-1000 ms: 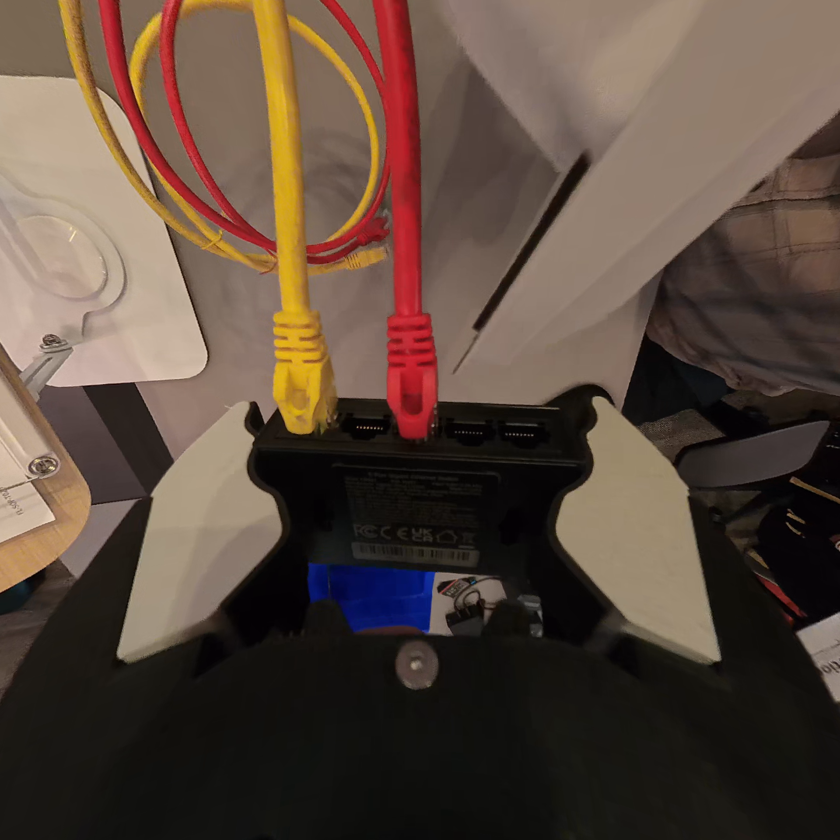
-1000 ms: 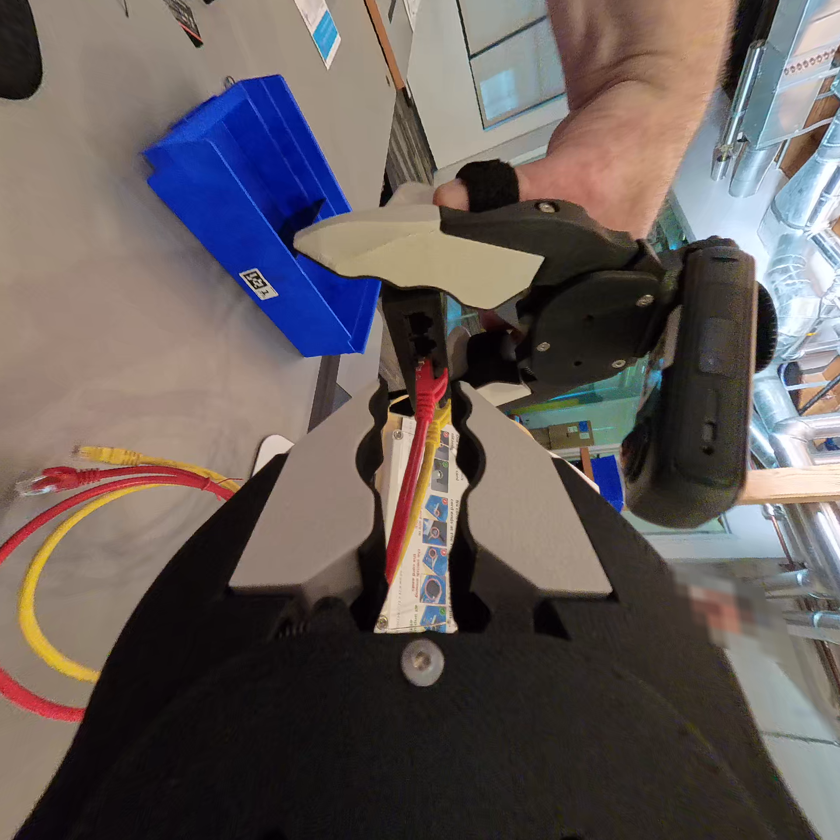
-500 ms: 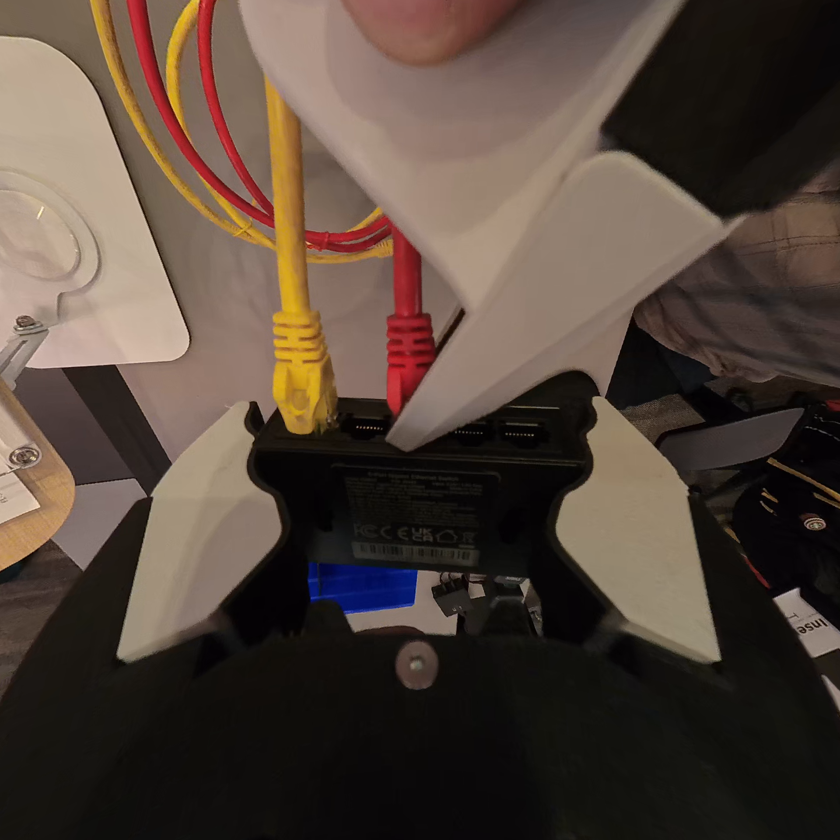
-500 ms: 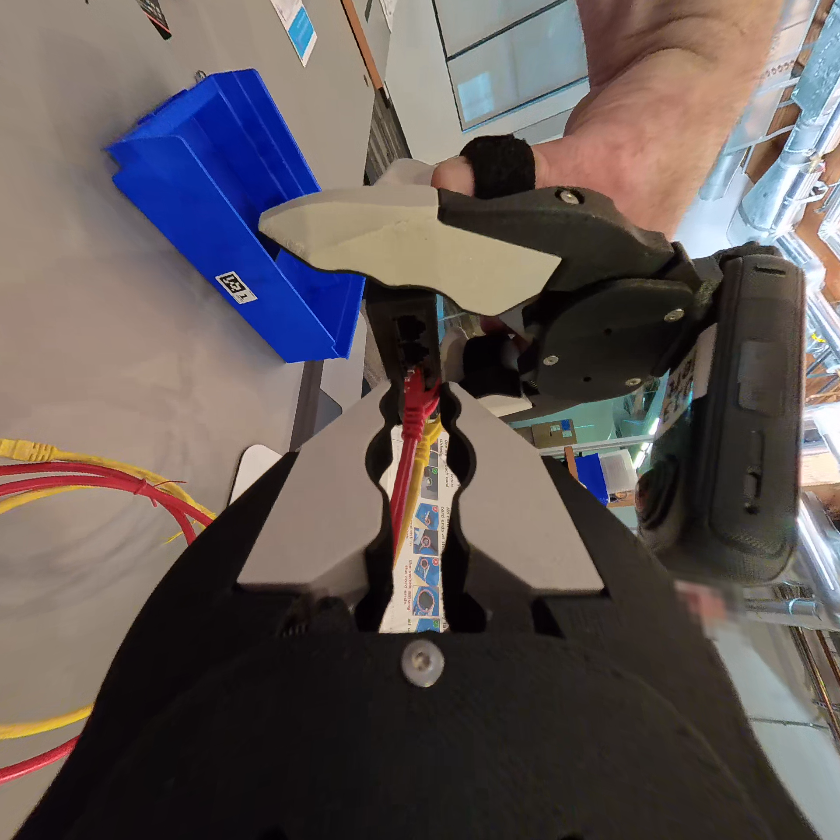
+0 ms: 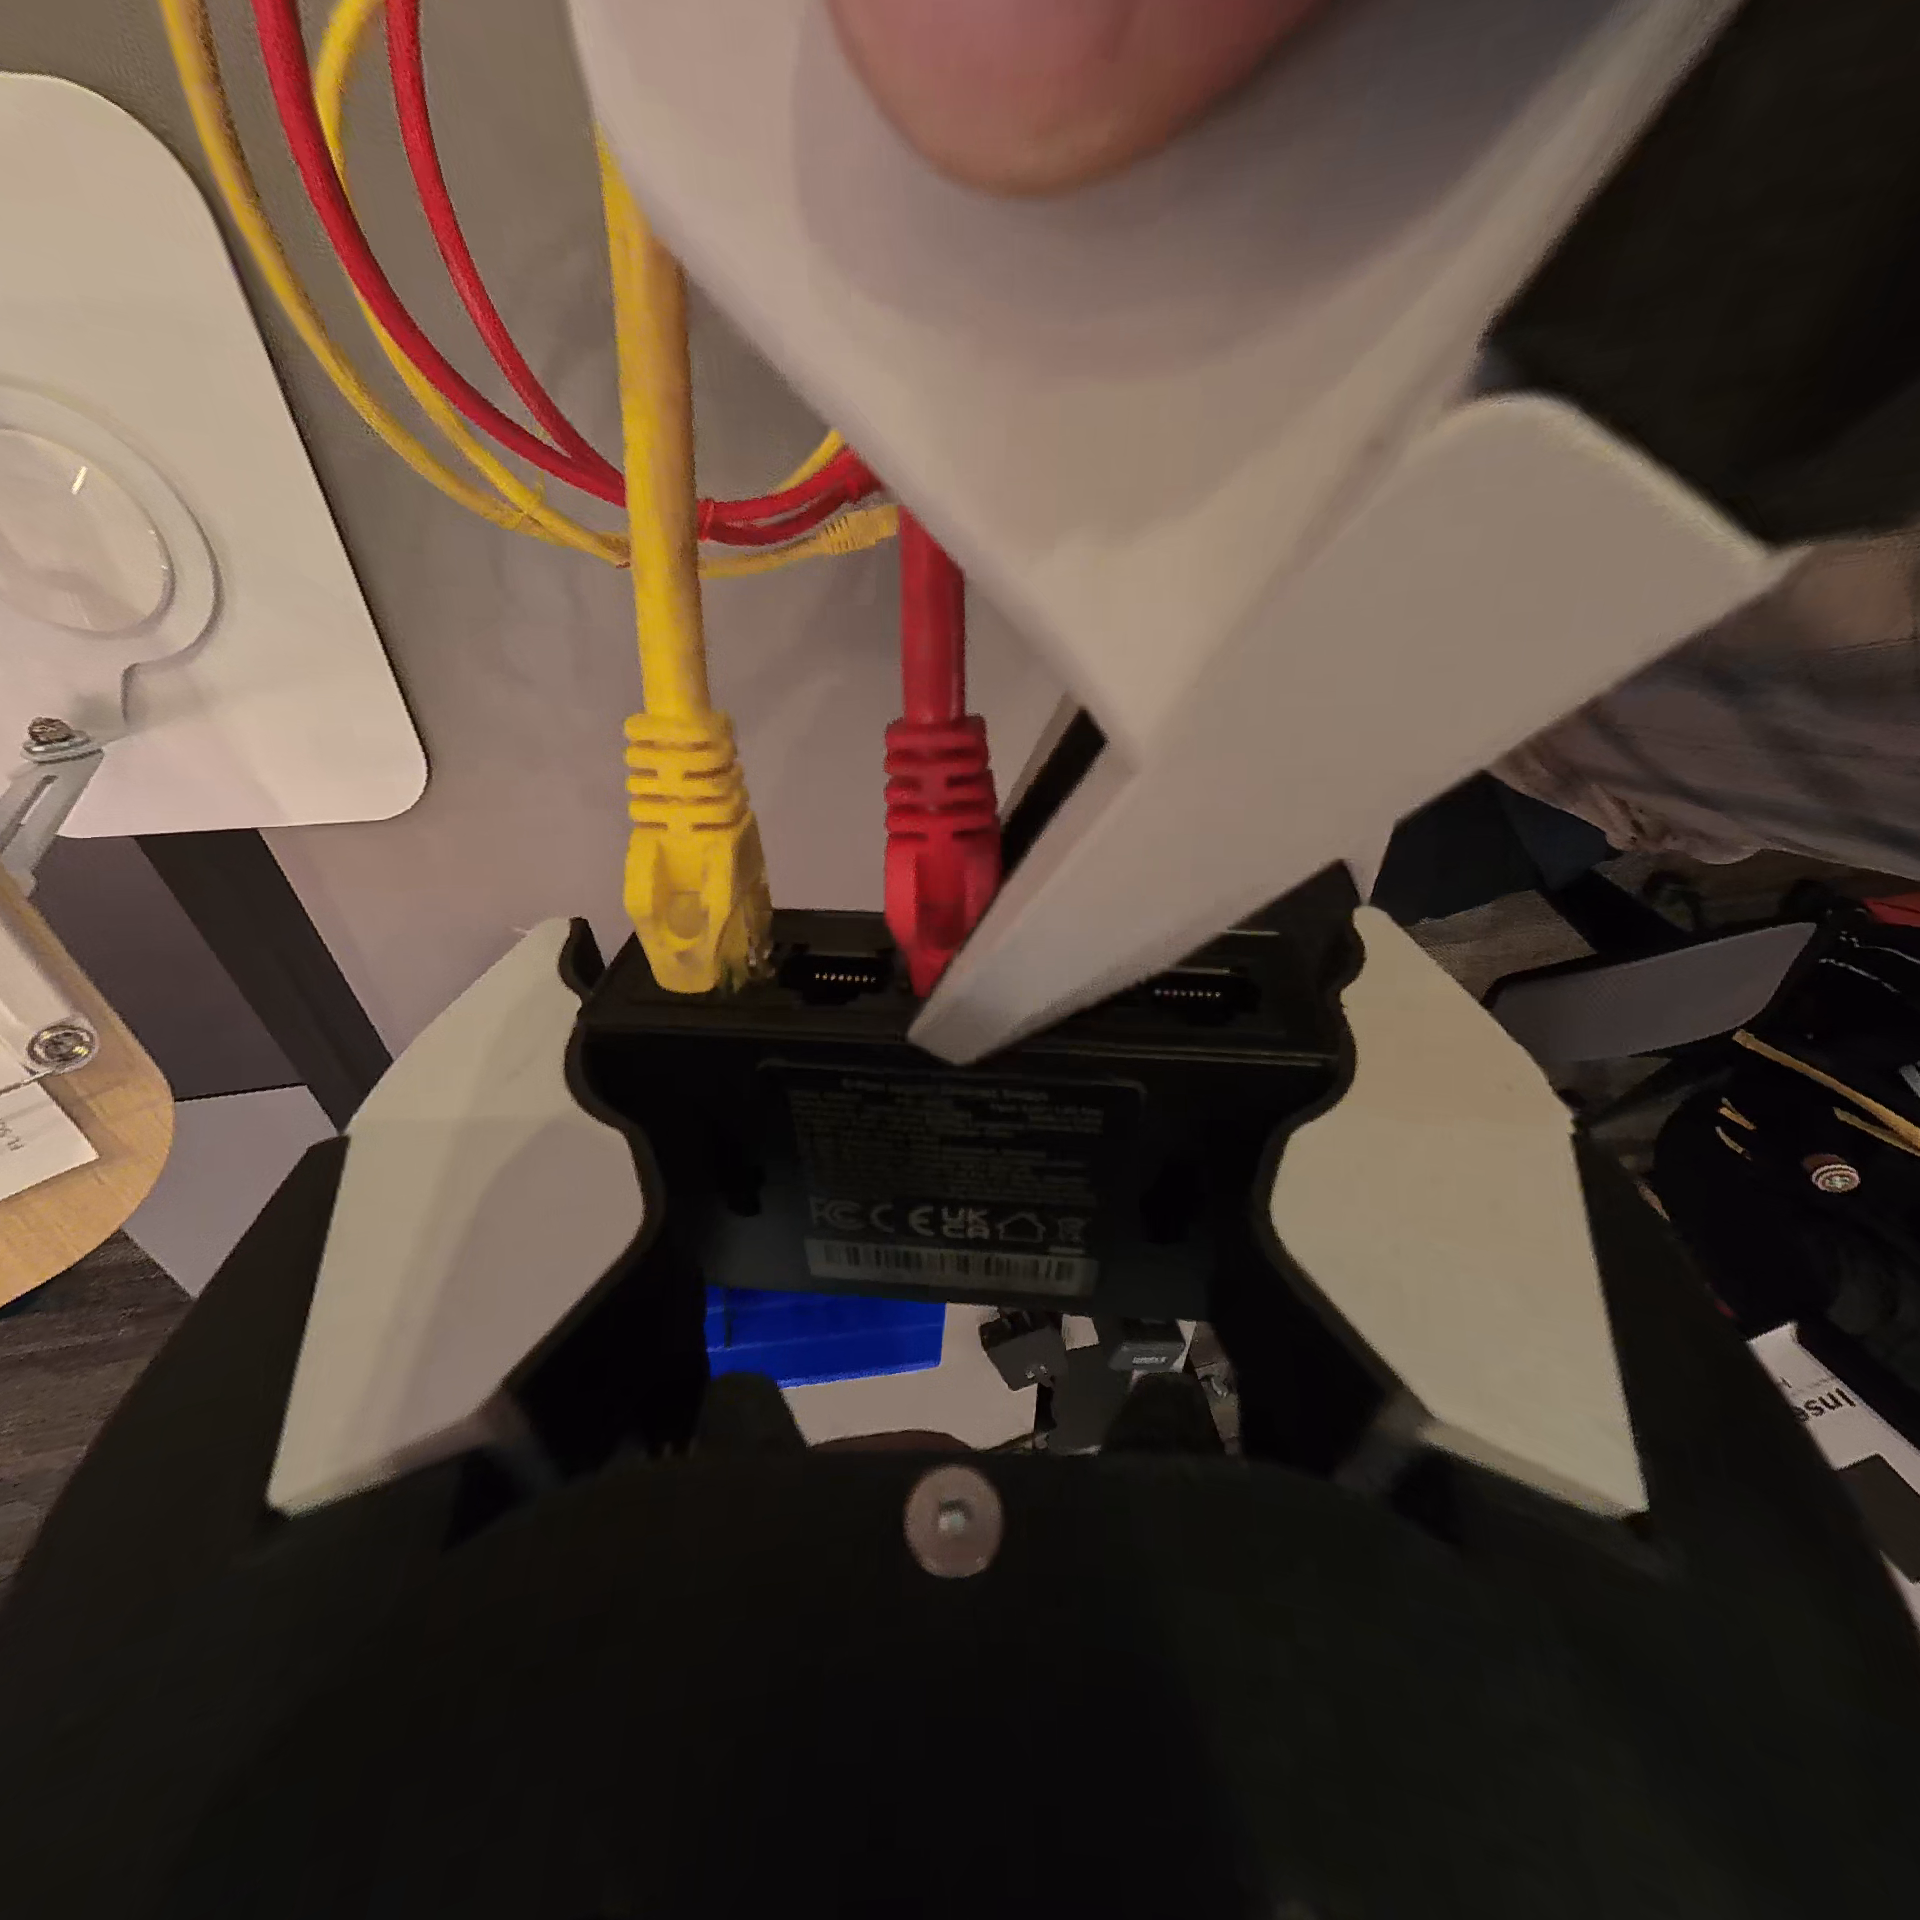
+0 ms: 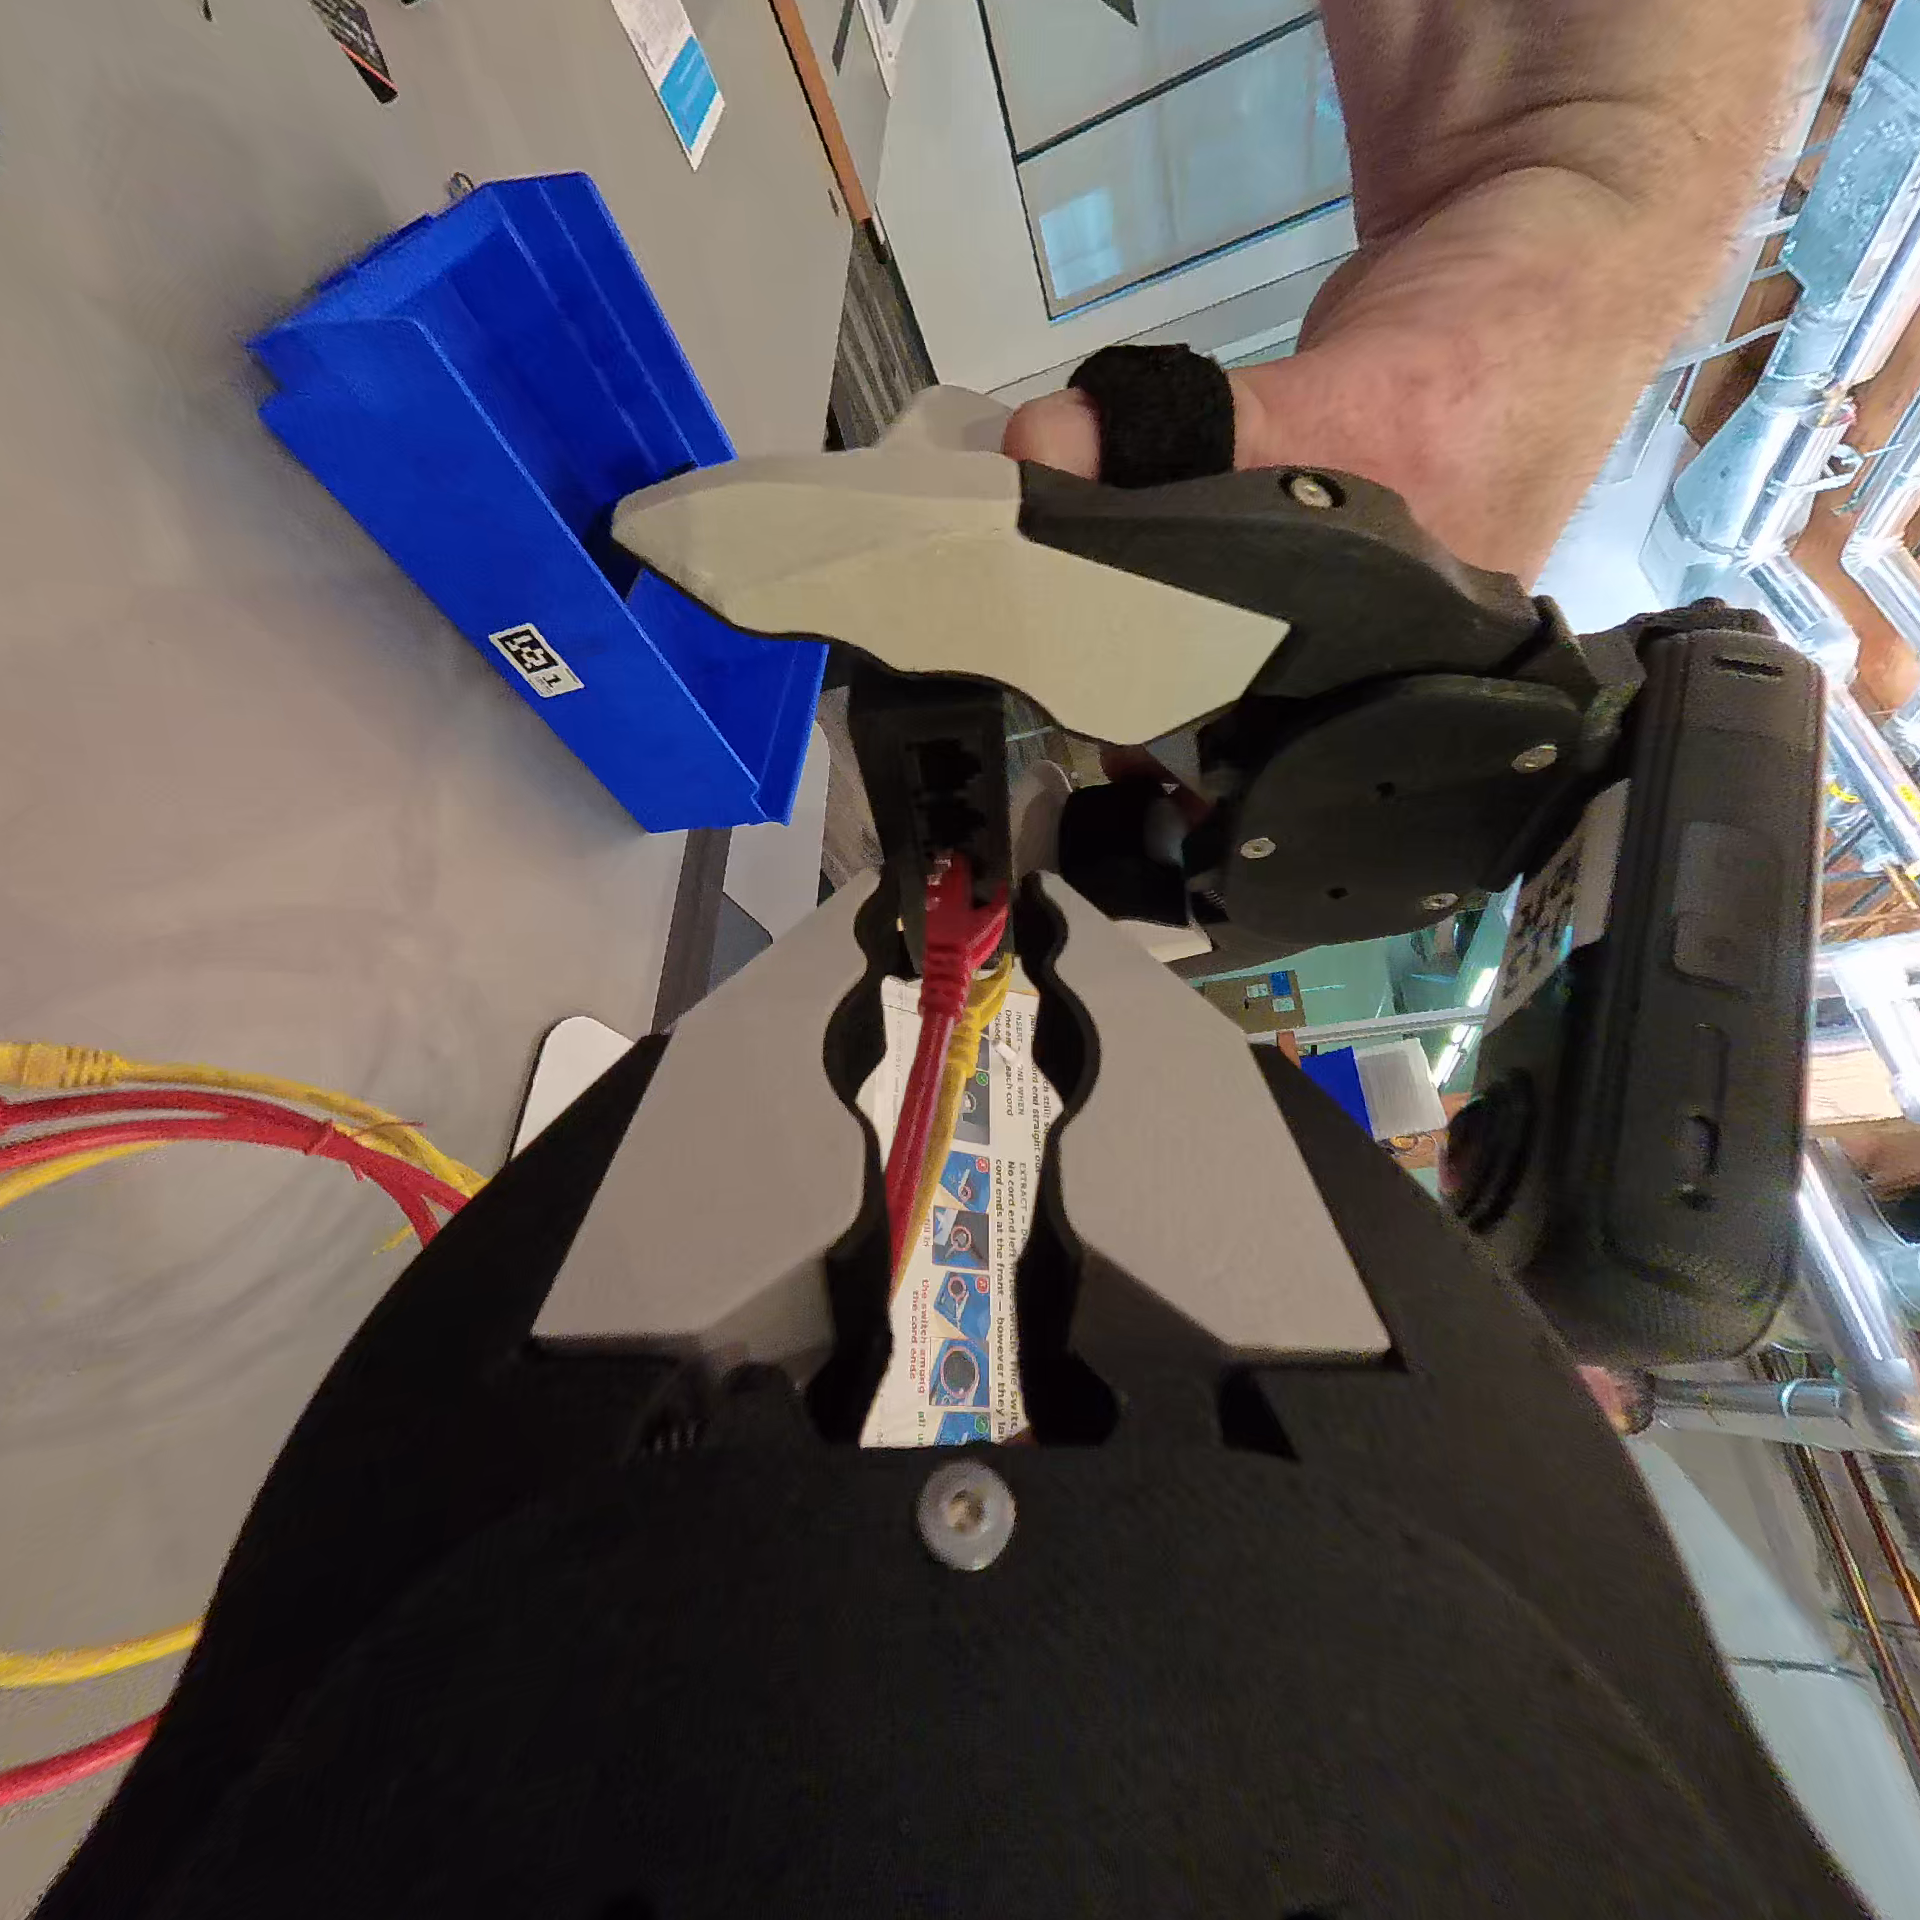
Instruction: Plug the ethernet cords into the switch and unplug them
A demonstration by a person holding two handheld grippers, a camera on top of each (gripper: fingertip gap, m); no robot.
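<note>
Left claw clamped on small black plastic network switch, held off grey counter. Right claw part open, fingers either side of red ethernet cord seated in switch. Yellow ethernet cord plugged two ports left of red. Beyond switch, slack loops on counter; farther, blue plastic bin.

table: grey top | windows | ceiling: metal ducts

Left tongs clamped wide; right tongs slightly parted, tips meeting them.
</note>
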